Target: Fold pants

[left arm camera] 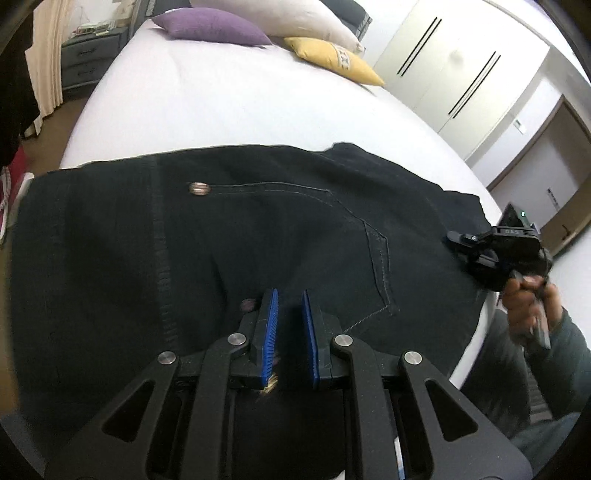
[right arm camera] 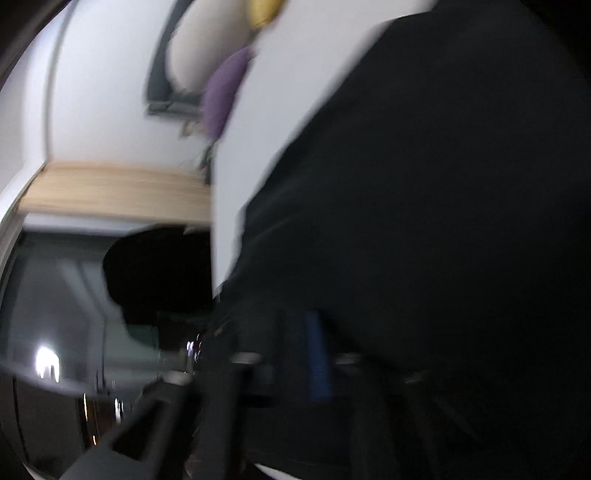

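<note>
Black pants (left arm camera: 258,236) lie spread across the near edge of a white bed (left arm camera: 229,107), with a metal button and a back pocket seam showing. My left gripper (left arm camera: 290,308) hovers just over the pants near the waistband; its blue pads (left arm camera: 271,317) stand a small gap apart with nothing between them. My right gripper (left arm camera: 465,245) is at the pants' right edge, held by a hand. The right wrist view is blurred: dark pants (right arm camera: 424,221) fill it, one blue pad (right arm camera: 317,354) shows, and I cannot tell how the jaws stand.
A purple pillow (left arm camera: 210,26), a white pillow (left arm camera: 295,18) and a yellow pillow (left arm camera: 332,59) lie at the bed's head. A grey nightstand (left arm camera: 88,59) stands at far left. White wardrobe doors (left arm camera: 454,70) are at right. The person's arm (left arm camera: 546,332) is by the bed's right edge.
</note>
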Tool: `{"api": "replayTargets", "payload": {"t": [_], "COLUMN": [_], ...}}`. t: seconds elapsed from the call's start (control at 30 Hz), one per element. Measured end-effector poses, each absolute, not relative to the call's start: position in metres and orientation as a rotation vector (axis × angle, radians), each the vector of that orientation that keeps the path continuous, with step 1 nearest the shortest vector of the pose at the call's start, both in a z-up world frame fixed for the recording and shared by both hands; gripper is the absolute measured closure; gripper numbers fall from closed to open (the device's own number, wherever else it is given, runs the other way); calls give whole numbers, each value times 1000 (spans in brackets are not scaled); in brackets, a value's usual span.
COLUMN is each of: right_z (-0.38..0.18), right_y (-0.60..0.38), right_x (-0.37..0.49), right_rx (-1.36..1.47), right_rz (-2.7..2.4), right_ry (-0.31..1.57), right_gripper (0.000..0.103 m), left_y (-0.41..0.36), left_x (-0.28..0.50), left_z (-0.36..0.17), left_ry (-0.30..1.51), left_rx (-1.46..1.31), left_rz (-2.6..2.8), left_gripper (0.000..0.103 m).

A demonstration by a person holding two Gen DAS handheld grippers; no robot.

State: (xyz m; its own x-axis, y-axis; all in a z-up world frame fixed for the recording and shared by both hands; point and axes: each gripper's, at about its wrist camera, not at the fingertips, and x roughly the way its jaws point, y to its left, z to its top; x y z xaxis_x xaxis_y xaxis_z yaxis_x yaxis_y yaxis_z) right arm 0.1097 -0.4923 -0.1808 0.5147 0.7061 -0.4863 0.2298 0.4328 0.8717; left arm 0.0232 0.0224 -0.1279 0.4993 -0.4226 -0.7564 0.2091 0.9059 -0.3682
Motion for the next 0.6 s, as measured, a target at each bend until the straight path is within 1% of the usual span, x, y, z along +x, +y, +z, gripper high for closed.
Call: {"api": "replayTargets", "payload": {"t": [0.03, 0.07, 0.13, 0.17, 0.2, 0.23, 0.3, 0.33, 0.43, 0.47, 0.5, 0.53, 0.57, 0.6], "right_z": [-172, -164, -148, -141, -129, -117, -105, -105, -126, -136, -147, -158, -163, -166], "right_y": [-520, -530, -555, -555, -546, -527, -471, -435, -365, -358, -362, -373, -389, -410], "right_x": [103, 115, 106, 104, 104, 104, 110, 113, 118, 116, 115, 116, 114, 111], "right_rx": [1097, 1059, 1044, 1048, 1038, 1015, 992, 984, 914, 904, 909, 949, 989, 1024], "right_rz": [279, 197, 111, 127, 175, 256, 448, 583, 734, 721, 698, 677, 656, 623], "right_ry": [983, 959, 937, 928, 910, 898, 923, 966, 1079, 1122, 1151, 1156, 1158, 1138], "right_gripper": [102, 100, 89, 67, 49, 46, 44, 44, 43, 43, 51, 62, 76, 77], "left_y": [29, 35, 48, 54, 58, 60, 53, 44, 26, 21, 20, 23, 24, 26], "left_x": [20, 19, 18, 18, 16, 15, 14, 16, 26, 30, 32, 32, 33, 32], "left_z": [-125, -125, -124, -122, -118, -113, -104, -101, -105, -112, -117, -121, -124, -125], "left_ry": [970, 967, 971, 970, 962, 951, 929, 928, 953, 980, 995, 991, 985, 989], "left_rx": [-221, -214, -213, -237, -255, -261, -256, -242, -200, -181, -179, -194, -216, -231], "left_rz": [-369, -353, -277, -263, -243, -233, -247, -262, -262, -247, -245, -252, -262, -271], "left_gripper": [89, 89, 89, 89, 89, 89, 89, 89, 89, 89, 89, 89, 89, 89]}}
